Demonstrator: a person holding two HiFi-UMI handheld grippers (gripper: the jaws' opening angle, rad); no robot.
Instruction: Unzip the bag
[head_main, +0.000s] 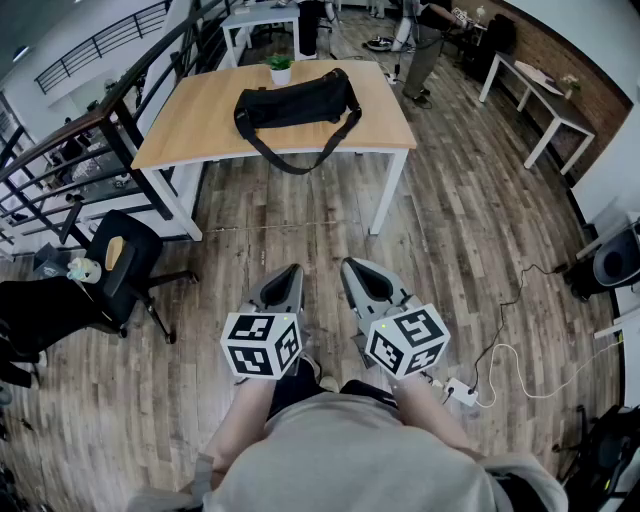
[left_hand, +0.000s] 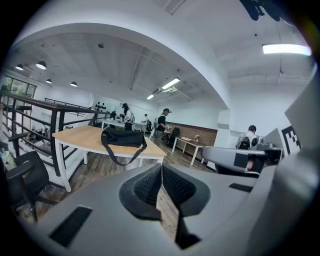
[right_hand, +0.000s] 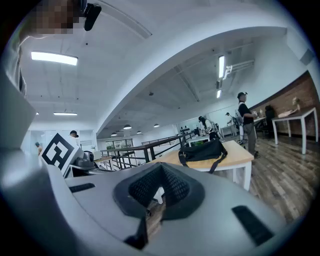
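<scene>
A black bag lies on a wooden table at the far end of the head view, its strap hanging over the near edge. It also shows as the black bag in the left gripper view and the black bag in the right gripper view, well ahead of both. My left gripper and right gripper are held side by side close to my body, over the floor, far short of the table. Both are shut with nothing between the jaws.
A small potted plant stands behind the bag. A black office chair is at the left, beside a stair railing. White tables stand at the right, people at the back. A cable and power strip lie on the floor at my right.
</scene>
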